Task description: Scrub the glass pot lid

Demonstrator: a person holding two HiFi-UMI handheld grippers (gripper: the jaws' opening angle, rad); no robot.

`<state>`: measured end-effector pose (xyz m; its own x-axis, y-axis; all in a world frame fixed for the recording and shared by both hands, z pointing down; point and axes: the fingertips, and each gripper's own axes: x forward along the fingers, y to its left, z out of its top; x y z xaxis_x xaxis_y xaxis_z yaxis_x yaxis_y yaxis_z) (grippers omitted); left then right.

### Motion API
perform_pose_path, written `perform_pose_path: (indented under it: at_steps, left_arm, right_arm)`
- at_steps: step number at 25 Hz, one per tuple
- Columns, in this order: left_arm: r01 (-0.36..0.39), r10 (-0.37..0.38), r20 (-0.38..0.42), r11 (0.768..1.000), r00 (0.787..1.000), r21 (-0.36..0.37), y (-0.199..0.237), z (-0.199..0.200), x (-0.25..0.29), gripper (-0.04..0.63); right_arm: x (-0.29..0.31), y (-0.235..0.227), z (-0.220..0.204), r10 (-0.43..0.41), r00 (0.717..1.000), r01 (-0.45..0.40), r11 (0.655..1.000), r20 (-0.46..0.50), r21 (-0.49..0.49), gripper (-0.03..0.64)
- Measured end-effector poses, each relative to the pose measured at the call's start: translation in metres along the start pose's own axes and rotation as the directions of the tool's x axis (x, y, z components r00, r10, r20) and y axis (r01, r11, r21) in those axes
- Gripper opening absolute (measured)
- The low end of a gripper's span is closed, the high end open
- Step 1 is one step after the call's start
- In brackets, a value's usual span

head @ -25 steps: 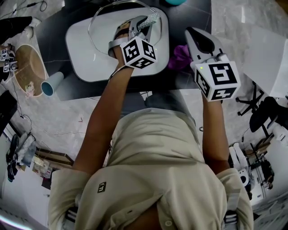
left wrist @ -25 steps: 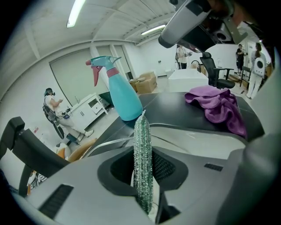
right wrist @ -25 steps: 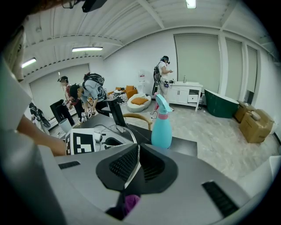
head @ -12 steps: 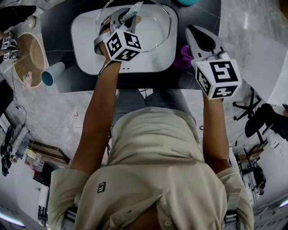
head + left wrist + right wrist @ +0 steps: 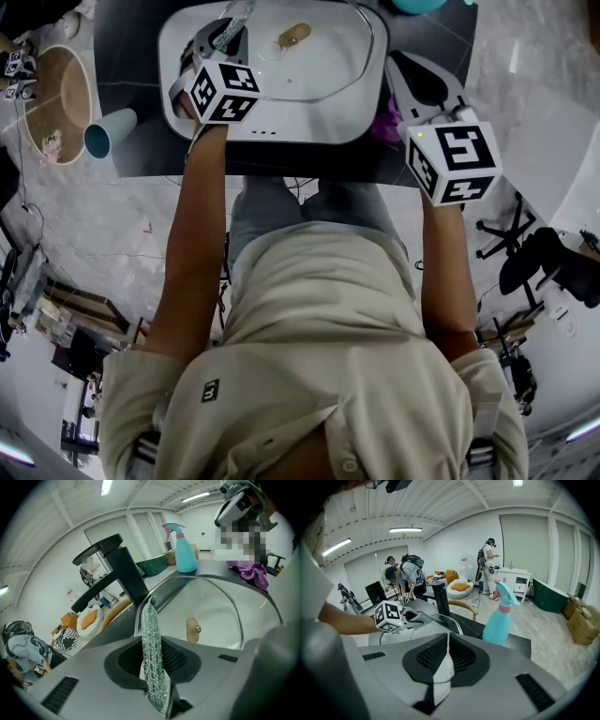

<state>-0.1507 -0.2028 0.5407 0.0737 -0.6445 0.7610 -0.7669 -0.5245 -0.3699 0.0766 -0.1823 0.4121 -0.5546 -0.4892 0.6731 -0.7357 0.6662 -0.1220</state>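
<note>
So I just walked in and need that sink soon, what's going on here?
A person is working over the white sink with a gripper in each hand. The left gripper has a glittery scrubber clamped in its jaws, its tip at the rim of the glass pot lid lying in the sink. The right gripper is shut on nothing, held off to the side near a purple cloth.
</note>
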Motion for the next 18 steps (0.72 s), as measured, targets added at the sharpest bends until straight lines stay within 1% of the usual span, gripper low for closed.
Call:
perform_pose_path:
  at_steps: [11, 15, 18]
  left_arm:
    - [0.017, -0.017, -0.004, 1.000, 1.000, -0.006, -0.007, 0.001, 0.006, 0.090]
    - [0.029, -0.029, -0.003, 1.000, 1.000, 0.007, -0.015, 0.006, 0.006, 0.089]
    - [0.055, -0.055, 0.002, 0.998, 0.998, 0.023, -0.029, 0.013, 0.008, 0.089]
  right_arm:
    - [-0.005, -0.004, -0.009, -0.015, 1.000, 0.015, 1.000, -0.006, 0.014, 0.028]
    - [-0.011, -0.008, -0.012, -0.027, 1.000, 0.027, 0.999, -0.002, 0.026, 0.028]
    - [-0.013, -0.012, -0.015, -0.035, 0.999, 0.035, 0.999, 0.001, 0.039, 0.028]
